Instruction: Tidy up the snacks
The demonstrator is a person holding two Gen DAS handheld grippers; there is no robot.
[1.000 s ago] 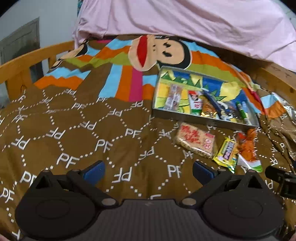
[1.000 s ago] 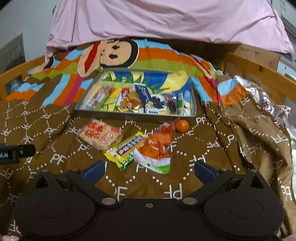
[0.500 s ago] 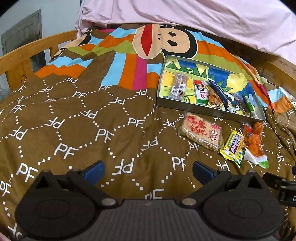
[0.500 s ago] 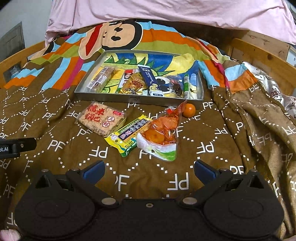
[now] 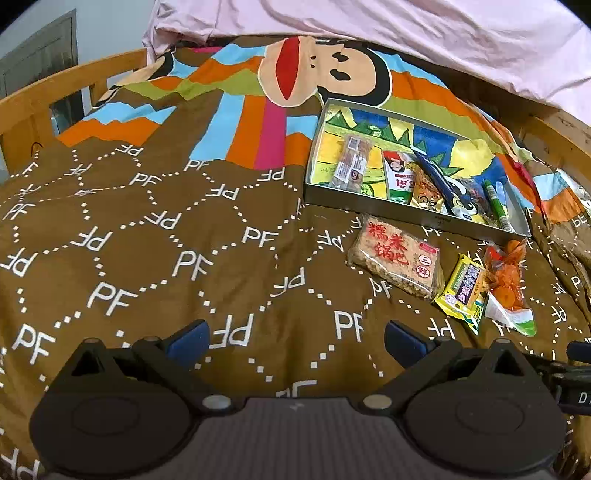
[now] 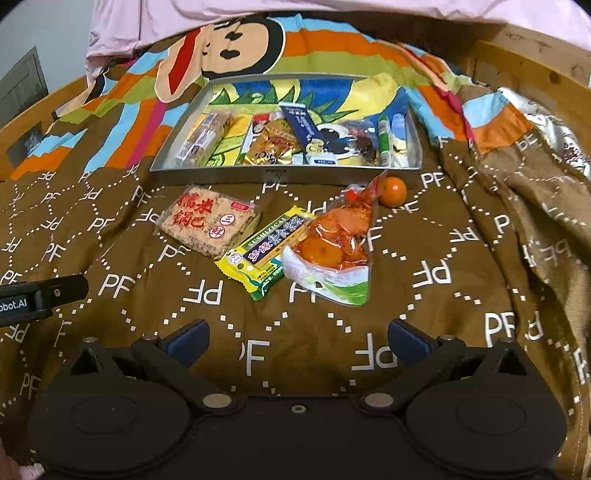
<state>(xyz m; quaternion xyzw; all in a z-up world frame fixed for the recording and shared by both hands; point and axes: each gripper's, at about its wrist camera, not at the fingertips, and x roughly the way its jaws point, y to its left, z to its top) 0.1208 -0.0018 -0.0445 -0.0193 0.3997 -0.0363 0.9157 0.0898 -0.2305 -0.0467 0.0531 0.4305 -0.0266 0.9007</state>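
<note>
A grey metal tray [image 6: 284, 172] [image 5: 413, 216] lies on the brown bedspread and holds several snack packets. In front of it lie a rice-cracker pack with red characters [image 6: 208, 220] [image 5: 397, 255], a yellow-green bar packet [image 6: 266, 251] [image 5: 463, 291], a clear bag of orange sweets [image 6: 332, 245] [image 5: 508, 284] and a small orange fruit [image 6: 392, 191]. My right gripper [image 6: 297, 341] stands open, low over the blanket just short of the bag. My left gripper [image 5: 295, 341] is open too, well left of the snacks, with nothing between its fingers.
A wooden bed rail [image 5: 48, 99] runs along the left and another [image 6: 532, 66] at the far right. A pink sheet [image 5: 369, 29] hangs across the back. Crumpled blanket folds [image 6: 535, 206] rise to the right of the snacks.
Both grippers have moved forward and tilted down toward the snacks, which look larger and nearer now. Both stay open; nothing on the bed has shifted.
</note>
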